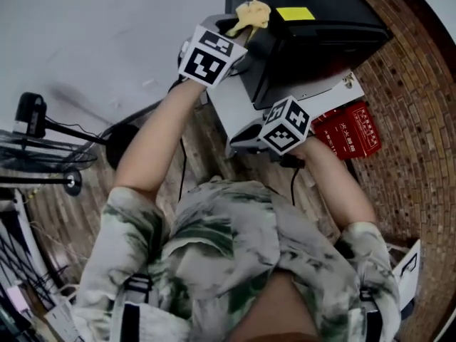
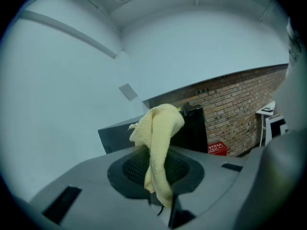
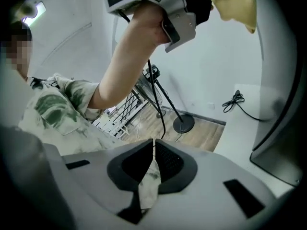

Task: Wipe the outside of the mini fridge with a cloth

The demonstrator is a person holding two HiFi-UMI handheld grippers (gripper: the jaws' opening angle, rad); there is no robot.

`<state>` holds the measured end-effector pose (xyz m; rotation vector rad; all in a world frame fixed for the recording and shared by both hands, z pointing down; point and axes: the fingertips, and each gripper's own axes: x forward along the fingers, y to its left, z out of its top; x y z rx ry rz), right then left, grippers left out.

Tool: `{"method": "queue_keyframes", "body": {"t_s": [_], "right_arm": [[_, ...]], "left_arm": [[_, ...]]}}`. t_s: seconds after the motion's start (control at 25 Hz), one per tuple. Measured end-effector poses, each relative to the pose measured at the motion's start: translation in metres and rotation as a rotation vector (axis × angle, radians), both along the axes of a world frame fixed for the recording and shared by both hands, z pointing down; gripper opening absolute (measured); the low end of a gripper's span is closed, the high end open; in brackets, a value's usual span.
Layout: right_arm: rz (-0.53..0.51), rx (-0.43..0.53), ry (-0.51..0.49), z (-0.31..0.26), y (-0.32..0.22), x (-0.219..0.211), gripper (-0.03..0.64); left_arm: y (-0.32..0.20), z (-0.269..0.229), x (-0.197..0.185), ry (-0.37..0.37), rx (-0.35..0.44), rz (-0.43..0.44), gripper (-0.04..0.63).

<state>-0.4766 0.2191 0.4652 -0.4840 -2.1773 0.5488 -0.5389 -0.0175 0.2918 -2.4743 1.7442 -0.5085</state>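
Left tool [image 1: 239,28] is clamped on the yellow cloth [image 1: 249,14]. In the left gripper view the jaws of the left tool [image 2: 154,152] pinch the cloth [image 2: 160,123] mid-fold, with the bulk bunched above the tips and a tail hanging down between the pads. The cloth is held up at the top near edge of the black mini fridge [image 1: 313,38]; I can't tell whether it touches the fridge. The fridge has a yellow label [image 1: 295,13] on top and sits on a white surface [image 1: 231,105]. Right tool [image 1: 239,141] is lower, just beside the front edge of that surface and apart from the cloth. In the right gripper view the right tool [image 3: 153,143] has its jaws closed tip to tip, with only the person's patterned shirt [image 3: 53,104] showing through the slit lower down. That view also catches the left tool [image 3: 177,13] and cloth [image 3: 235,1] overhead, a black cable [image 3: 235,101] lying on the white surface and a floor stand with a round base [image 3: 183,124]. A red box [image 1: 350,130] sits on the brick floor right of the surface.
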Motion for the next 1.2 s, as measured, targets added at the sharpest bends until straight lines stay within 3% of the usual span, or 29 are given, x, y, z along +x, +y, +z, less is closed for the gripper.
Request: {"method": "queue_keyframes", "body": {"t_s": [0.2,0.36,0.8,1.2], "right_arm": [[0.043,-0.032,0.028,0.010,-0.002,-0.020,0.035],[0.082,-0.039,0.062,0.019,-0.005,-0.025,0.034],[0.228,0.004,0.080,0.040,-0.016,-0.030,0.034],[0.317,0.030,0.093,0.058,-0.021,-0.030,0.034]], "left_arm": [[-0.009,0.012,0.014,-0.086,0.049,0.038,0.075],[-0.012,0.040,0.024,-0.118,0.017,0.092,0.075],[-0.016,0.150,0.031,-0.034,-0.153,0.186,0.075],[-0.019,0.245,0.031,-0.022,-0.329,0.239,0.075]]}}
